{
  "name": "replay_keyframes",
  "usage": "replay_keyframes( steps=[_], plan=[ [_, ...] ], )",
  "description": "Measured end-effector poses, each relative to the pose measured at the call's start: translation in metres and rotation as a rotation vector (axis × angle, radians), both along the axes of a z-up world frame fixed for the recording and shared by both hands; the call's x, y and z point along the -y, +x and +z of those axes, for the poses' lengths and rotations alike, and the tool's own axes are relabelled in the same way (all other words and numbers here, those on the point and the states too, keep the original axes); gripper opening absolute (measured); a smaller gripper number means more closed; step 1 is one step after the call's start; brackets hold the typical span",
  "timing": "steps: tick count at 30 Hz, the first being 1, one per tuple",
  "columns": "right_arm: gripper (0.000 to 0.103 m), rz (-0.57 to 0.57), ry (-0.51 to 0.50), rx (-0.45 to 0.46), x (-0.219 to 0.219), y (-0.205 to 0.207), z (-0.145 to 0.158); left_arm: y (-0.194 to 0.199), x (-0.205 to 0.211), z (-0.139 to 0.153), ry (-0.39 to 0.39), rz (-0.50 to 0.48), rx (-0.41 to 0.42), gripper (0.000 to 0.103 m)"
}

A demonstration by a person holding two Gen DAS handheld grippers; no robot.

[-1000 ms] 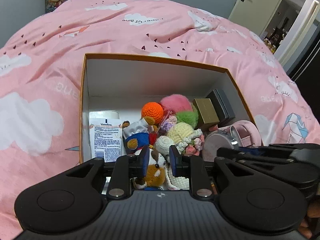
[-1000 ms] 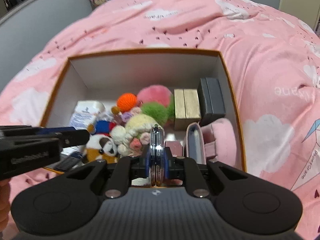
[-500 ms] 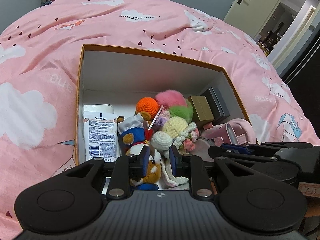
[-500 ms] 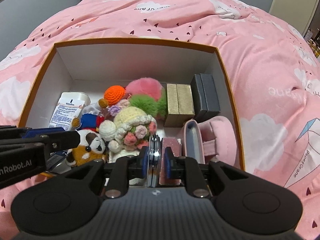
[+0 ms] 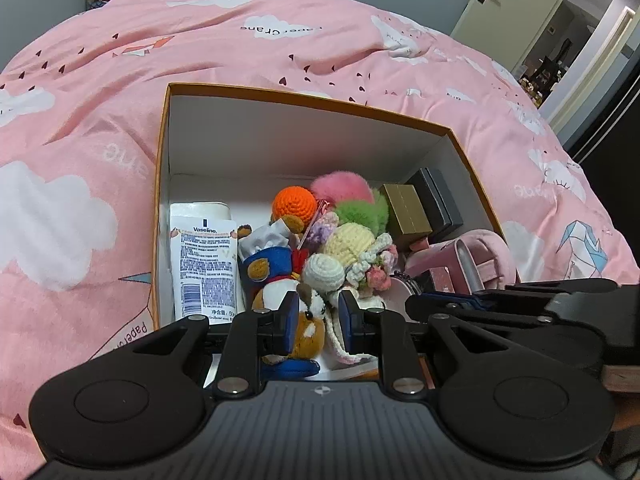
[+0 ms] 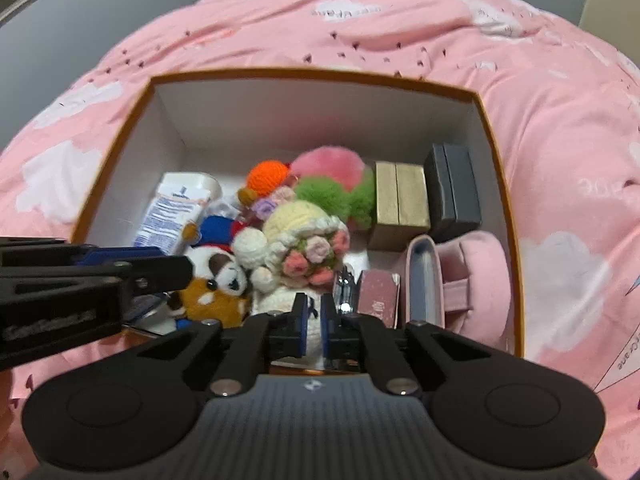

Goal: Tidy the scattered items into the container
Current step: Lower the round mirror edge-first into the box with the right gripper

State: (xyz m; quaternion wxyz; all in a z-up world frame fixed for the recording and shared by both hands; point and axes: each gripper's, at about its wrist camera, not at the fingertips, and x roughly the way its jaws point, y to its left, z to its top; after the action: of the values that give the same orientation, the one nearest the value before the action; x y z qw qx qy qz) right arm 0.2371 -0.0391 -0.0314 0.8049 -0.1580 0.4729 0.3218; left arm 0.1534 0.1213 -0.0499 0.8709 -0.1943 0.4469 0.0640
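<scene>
Left gripper [image 5: 315, 322] is matte black plastic; its two fingers [image 5: 289, 322] carry dark blue pads on their inner faces; each finger arm ends near the body in a round silver screw [image 5: 235, 385]; two broad rounded lobes flank the arms, each with a shallow circular disc [image 5: 111, 401] pressed into it; the centre of the body is ribbed grey with a small round white emblem [image 5: 323, 391]. Right gripper [image 6: 314, 322] has the same build; black arms, blue pads [image 6: 325, 322], silver screws [image 6: 402, 386], ribbed middle with an emblem [image 6: 312, 385]; seen side-on from the other camera, its housing shows a blue insert and faint pale lettering, too blurred to read.
</scene>
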Motion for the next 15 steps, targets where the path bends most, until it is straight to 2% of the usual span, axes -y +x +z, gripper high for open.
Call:
replay_keyframes(
  steps=[3, 10, 11, 12, 14, 15],
  plan=[
    [0.007, -0.021, -0.008, -0.005, 0.002, 0.004, -0.006, 0.0, 0.001, -0.001, 0.008, 0.002, -0.01, 0.023],
    [0.011, -0.01, 0.062, 0.001, 0.017, 0.001, 0.005, 0.002, 0.008, 0.001, 0.038, -0.002, -0.029, 0.024],
    [0.015, -0.011, 0.078, 0.014, 0.021, -0.001, 0.009, 0.001, 0.009, 0.003, 0.044, -0.003, -0.029, 0.024],
    [0.027, -0.014, 0.098, 0.026, 0.026, -0.002, 0.012, 0.001, 0.01, 0.004, 0.05, -0.004, -0.029, 0.025],
    [0.039, -0.024, 0.144, 0.047, 0.037, -0.003, 0.02, 0.001, 0.014, 0.007, 0.067, -0.003, -0.031, 0.027],
    [0.04, -0.027, 0.169, 0.06, 0.042, -0.004, 0.024, 0.001, 0.016, 0.008, 0.077, -0.003, -0.033, 0.029]
  ],
)
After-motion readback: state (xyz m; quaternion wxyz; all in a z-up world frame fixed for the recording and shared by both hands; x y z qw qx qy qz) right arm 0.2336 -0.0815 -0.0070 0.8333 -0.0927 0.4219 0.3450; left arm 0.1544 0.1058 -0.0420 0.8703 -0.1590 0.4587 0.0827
